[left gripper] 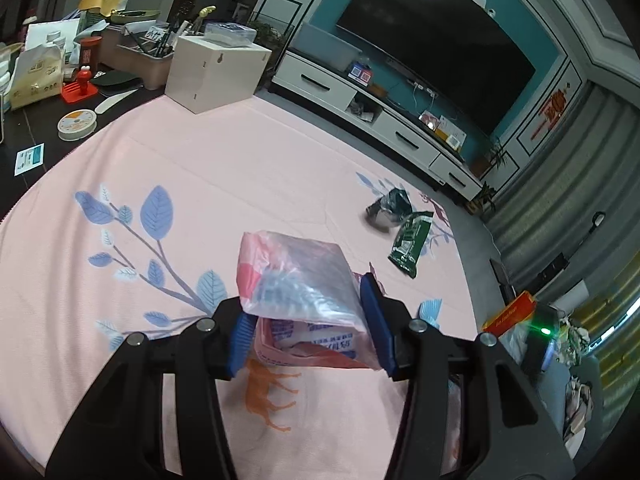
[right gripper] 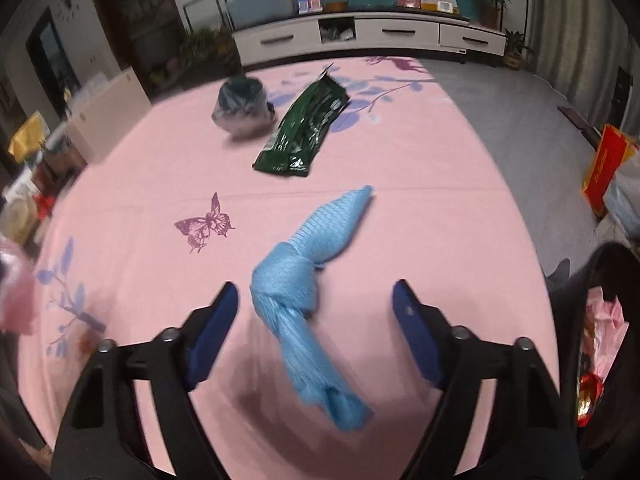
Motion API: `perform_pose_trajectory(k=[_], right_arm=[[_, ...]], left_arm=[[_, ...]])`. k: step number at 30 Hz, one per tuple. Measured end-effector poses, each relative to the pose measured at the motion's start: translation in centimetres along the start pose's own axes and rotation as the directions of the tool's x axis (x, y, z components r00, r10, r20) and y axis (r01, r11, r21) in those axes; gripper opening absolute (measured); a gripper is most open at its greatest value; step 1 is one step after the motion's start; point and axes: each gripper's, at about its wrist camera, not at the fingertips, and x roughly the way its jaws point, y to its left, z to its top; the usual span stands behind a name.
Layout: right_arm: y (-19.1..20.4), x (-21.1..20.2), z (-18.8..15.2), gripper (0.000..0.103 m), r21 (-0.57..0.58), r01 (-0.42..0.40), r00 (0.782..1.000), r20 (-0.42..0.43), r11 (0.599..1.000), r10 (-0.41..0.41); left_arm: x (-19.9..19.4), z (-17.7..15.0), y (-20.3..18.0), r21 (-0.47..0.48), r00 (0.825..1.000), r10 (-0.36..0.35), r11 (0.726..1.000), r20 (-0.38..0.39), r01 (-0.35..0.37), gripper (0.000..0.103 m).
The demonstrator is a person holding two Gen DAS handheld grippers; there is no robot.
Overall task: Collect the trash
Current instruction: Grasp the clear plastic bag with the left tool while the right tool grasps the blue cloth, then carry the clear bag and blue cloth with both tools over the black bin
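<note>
Your worktop is the big thing here — a wide surface under a pink cloth printed with leaves and a butterfly, and the trash lies scattered across it, so each piece has to be fetched on its own. In the left wrist view your left claw is closed on a crumpled plastic wrapper: both blue pads press its sides and it stands clear of the cloth, which I read as a piece already picked and being carried off. Beyond it, well apart toward the far edge, lie a green snack bag and a dark crumpled wrapper just beside it. In the right wrist view your right claw stands partly open with nothing in its hold; the knotted blue net sleeve lies flat on the cloth between the two fingers, its knot nearer the left pad, yet neither pad touches it. The sleeve runs slantwise through the gap — one tail toward you, the other pointing to the green bag. That framing suggests you are lined up for a pinch at the knot, the thickest part and likely the surest hold. The picture is blurred there, so contact underneath I cannot judge.
</note>
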Motion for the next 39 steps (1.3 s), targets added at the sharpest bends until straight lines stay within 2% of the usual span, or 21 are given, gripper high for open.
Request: perform_pose_trajectory(k=[8, 11, 13, 16, 21, 28, 33, 37, 39], right_arm=[[1.1, 0.9, 0.0, 0.038, -0.046, 0.046, 0.999, -0.016, 0.998, -0.047], [1.1, 0.3, -0.1, 0.037, -0.029, 0.021, 1.000, -0.016, 0.999, -0.022], [1.2, -0.9, -0.4, 0.037, -0.019, -0.023, 1.000, 0.001, 1.000, 0.023], [1.8, -3.2, -0.8, 0.037, -0.036, -0.056, 0.997, 0.043, 0.998, 0.057], [2.4, -7.9, -1.9, 0.037, -0.070, -0.136, 0.982, 0.126, 0.988, 0.144], [2.2, -12.4, -4.1, 0.037, -0.090, -0.153, 0.961, 0.220, 0.984, 0.169], [1.6, -13.6, -4.5, 0.037, -0.078, -0.149, 0.952, 0.257, 0.986, 0.165], [1.0, -14.8, -4.7, 0.037, -0.070, -0.154, 0.946, 0.279, 0.986, 0.168], [0.4, -15.7, -4.8, 0.037, -0.062, -0.159, 0.940, 0.297, 0.985, 0.170]], left_arm=[[-0.7, 0.4, 0.8, -0.017, 1.000, -0.003, 1.000, 0.020, 0.003, 0.051], [-0.9, 0.3, 0.7, -0.015, 1.000, -0.008, 1.000, 0.019, 0.008, 0.051], [-1.1, 0.3, 0.7, -0.010, 1.000, -0.012, 1.000, 0.022, 0.012, 0.051], [-1.2, 0.2, 0.6, -0.004, 1.000, -0.009, 1.000, 0.028, 0.009, 0.051], [-1.2, 0.0, 0.3, 0.002, 1.000, -0.013, 1.000, 0.021, 0.013, 0.051], [-0.9, -0.6, -0.9, 0.047, 1.000, -0.003, 0.999, 0.016, 0.003, 0.051], [0.3, -1.6, -2.1, 0.113, 0.997, 0.075, 0.991, 0.020, -0.077, 0.051], [0.8, -2.4, -2.9, 0.144, 0.997, 0.075, 0.987, 0.001, -0.075, 0.051], [0.6, -2.9, -3.9, 0.190, 0.997, 0.081, 0.978, 0.016, -0.083, 0.051]])
